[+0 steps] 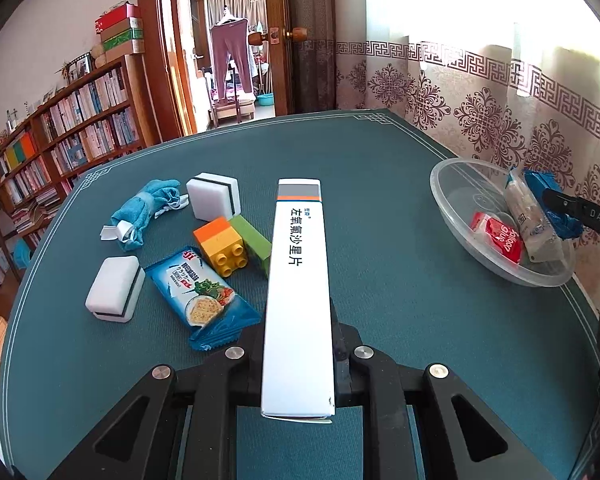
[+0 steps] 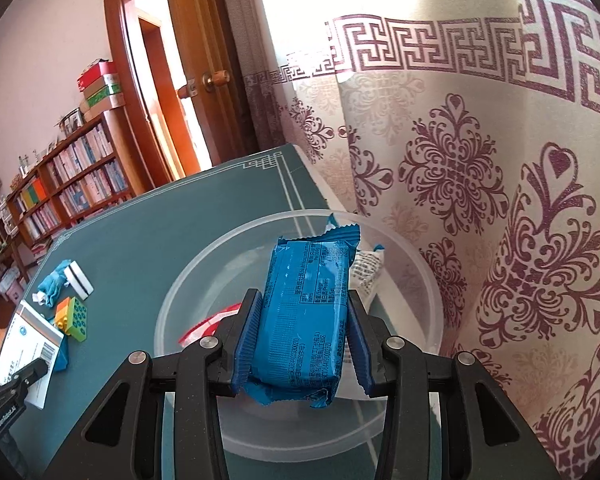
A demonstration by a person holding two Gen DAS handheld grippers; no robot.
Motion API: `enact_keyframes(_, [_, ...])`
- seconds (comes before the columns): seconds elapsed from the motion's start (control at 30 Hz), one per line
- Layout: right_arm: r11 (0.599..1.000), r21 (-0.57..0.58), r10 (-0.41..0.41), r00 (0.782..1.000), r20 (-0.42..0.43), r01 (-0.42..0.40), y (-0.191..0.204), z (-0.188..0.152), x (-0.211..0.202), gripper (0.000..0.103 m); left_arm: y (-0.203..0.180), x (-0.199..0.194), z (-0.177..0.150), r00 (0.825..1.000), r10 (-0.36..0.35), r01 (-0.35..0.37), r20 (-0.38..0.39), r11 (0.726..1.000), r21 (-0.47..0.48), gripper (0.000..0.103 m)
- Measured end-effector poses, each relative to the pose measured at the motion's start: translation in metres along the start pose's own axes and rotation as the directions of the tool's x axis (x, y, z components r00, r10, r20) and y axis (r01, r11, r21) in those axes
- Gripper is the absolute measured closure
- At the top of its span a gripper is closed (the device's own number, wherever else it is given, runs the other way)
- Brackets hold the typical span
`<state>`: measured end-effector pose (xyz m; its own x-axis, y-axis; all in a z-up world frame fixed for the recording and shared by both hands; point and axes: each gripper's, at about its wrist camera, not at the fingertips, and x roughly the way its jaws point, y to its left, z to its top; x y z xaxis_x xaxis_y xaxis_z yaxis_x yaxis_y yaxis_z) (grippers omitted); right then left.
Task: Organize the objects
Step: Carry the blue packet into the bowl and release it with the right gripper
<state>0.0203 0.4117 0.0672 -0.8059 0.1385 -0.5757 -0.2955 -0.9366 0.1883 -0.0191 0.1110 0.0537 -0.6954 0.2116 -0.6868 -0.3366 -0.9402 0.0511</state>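
A: What is held by the left hand-held gripper?

B: A long white box is clamped between its jaws, which are closed tight on the box's sides. The box is pointed away over the green table.

A: And what is seen just past it?

B: A blue cracker pack is lain left of the box, with a white sponge beside it. Toy bricks in orange, yellow and green are set behind the pack, touching the box's left side. Farther back, a second sponge and a blue cloth are found.

A: The right hand-held gripper?

B: A blue wrapped pack is gripped between its ribbed blue pads, the jaws partly closed on it. It is held above a clear bowl near the table's right edge, by the curtain.

A: What is in the bowl?

B: A red packet and a white packet are lain inside.
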Motion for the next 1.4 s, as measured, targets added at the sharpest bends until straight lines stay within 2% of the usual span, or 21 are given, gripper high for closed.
enact_keyframes(0.33, [0.996, 0.071, -0.047, 0.999, -0.022, 0.048, -0.029, 0.001, 0.019, 0.060, -0.009, 0.006, 0.002, 1.000, -0.011, 0.011, -0.011, 1.000, 0.013, 0.083])
enact_keyframes(0.5, [0.994, 0.097, -0.046, 0.999, -0.021, 0.047, -0.037, 0.001, 0.022, 0.060, -0.010, 0.006, 0.002, 1.000, -0.013, 0.013, -0.014, 1.000, 0.013, 0.083])
enact_keyframes(0.73, [0.995, 0.097, -0.028, 1.000, -0.003, 0.028, -0.035, 0.001, 0.017, 0.060, -0.011, 0.007, 0.002, 1.000, -0.021, 0.021, -0.015, 1.000, 0.014, 0.083])
enact_keyframes(1.4, [0.995, 0.093, -0.052, 0.997, 0.052, 0.047, -0.030, -0.002, 0.000, 0.058, -0.013, 0.009, -0.002, 0.999, -0.035, 0.035, -0.023, 0.999, 0.004, 0.083])
